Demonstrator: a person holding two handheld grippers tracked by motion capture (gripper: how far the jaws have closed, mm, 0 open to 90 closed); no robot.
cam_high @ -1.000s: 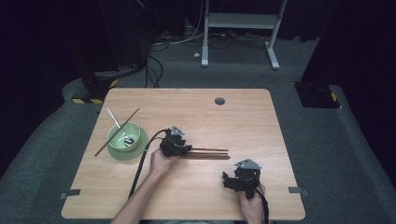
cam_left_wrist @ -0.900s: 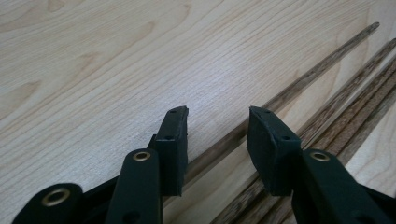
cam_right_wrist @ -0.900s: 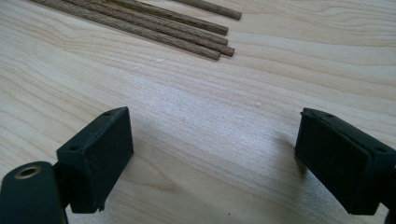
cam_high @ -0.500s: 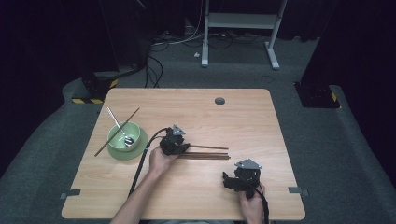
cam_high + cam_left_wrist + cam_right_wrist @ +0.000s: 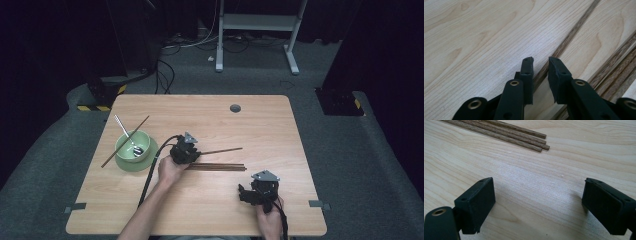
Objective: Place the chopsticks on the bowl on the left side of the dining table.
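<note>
Pale wood grain covers the surface (image 5: 210, 200), on which dark brown chopsticks lie near the middle. The left tongs (image 5: 541, 65) sit low over a single chopstick (image 5: 222, 150) that angles away from the others; seen along the tongs, the jaws stand narrow, one on each side of the stick's near end, and whether they already press it cannot be told. This straddling pose suggests an attempt to pick one stick out alone, which is likely why it lies skewed from the bundle of chopsticks (image 5: 217, 167) just beside it. The bundle rests flat and parallel, its ends showing ahead of the right tongs (image 5: 537, 205). Those tongs gape wide and empty over bare wood, well short of the bundle, apparently waiting. At the left of the surface a green bowl (image 5: 131, 145) on a green plate (image 5: 122, 164) holds a spoon (image 5: 126, 134), with one more chopstick (image 5: 125, 141) propped across its rim, probably the place where the sticks are gathered.
</note>
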